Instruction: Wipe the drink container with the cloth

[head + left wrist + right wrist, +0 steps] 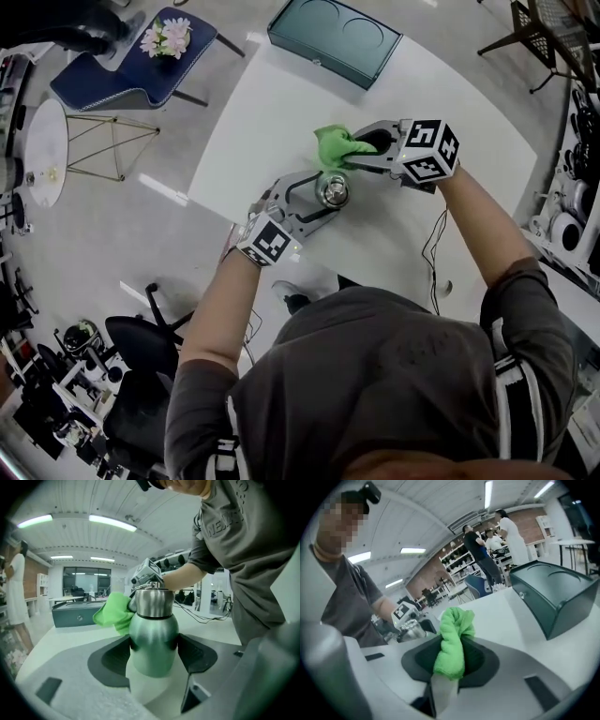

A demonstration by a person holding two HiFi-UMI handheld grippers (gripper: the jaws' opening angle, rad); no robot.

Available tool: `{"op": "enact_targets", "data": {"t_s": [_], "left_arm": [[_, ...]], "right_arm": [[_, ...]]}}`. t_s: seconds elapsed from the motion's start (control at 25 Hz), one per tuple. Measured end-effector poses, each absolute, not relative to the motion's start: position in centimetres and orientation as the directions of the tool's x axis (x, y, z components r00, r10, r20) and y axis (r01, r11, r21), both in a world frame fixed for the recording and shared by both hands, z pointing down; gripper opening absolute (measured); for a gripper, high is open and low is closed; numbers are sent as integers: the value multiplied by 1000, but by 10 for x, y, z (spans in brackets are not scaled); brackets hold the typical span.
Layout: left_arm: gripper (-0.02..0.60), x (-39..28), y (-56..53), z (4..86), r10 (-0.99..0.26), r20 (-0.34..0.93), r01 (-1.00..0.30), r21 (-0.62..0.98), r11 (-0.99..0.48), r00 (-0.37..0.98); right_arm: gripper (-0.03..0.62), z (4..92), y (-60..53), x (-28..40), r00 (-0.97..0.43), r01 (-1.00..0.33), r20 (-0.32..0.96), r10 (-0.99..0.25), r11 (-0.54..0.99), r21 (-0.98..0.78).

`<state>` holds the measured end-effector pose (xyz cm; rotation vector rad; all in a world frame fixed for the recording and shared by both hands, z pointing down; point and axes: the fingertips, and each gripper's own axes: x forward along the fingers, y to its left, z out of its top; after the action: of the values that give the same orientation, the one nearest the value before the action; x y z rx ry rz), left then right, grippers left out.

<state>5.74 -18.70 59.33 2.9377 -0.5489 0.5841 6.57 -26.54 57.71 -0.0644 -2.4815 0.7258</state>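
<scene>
Holding the drink container (153,641) by its round green belly, the left gripper (153,660) was the one closest to the person. Its two black jaws were closed on the container, one on each side. The container stood straight up, with its shiny silver top (152,603) in the air. Its bottom was hidden, so it was hard to say if it sat on the white table (450,131) or hung just above it.

A little farther out was the right gripper (361,150). Its jaws were squeezed shut on a bunched-up green cloth (452,639), and a soft lump of cloth poked out past the tips. In the left gripper view the cloth was right beside the container's shoulder, on the far side from the person. It looked like it touched there, but that was not sure.

Farther away on the table lay a dark green box (333,37), well apart from both grippers.

So the step in hand looked like the wiping itself, with one gripper holding and the other rubbing. Next, the cloth would need to be pressed on the metal and slid around and down. The left gripper would need to hold tight so the container did not tip or spin.
</scene>
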Motion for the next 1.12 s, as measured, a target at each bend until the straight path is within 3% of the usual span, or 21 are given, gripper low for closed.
{"op": "enact_targets", "data": {"t_s": [0.2, 0.36, 0.56, 0.68, 1.12], "left_arm": [[313, 55, -189, 594, -448, 354, -490, 35, -871, 821], [313, 57, -189, 593, -495, 346, -537, 31, -843, 797], [313, 57, -189, 594, -477, 357, -522, 34, -852, 803], [314, 57, -190, 594, -448, 378, -498, 43, -866, 810], [314, 62, -204, 504, -374, 326, -391, -14, -920, 868]], "right_arm": [[81, 566, -249, 59, -881, -41, 393, 265, 784, -620], [80, 580, -251, 60, -890, -95, 392, 234, 745, -660], [78, 625, -247, 69, -789, -180, 577, 211, 819, -545], [80, 630, -247, 69, -760, -184, 625, 179, 863, -471], [84, 562, -257, 91, -867, -233, 499, 5, 880, -414]]}}
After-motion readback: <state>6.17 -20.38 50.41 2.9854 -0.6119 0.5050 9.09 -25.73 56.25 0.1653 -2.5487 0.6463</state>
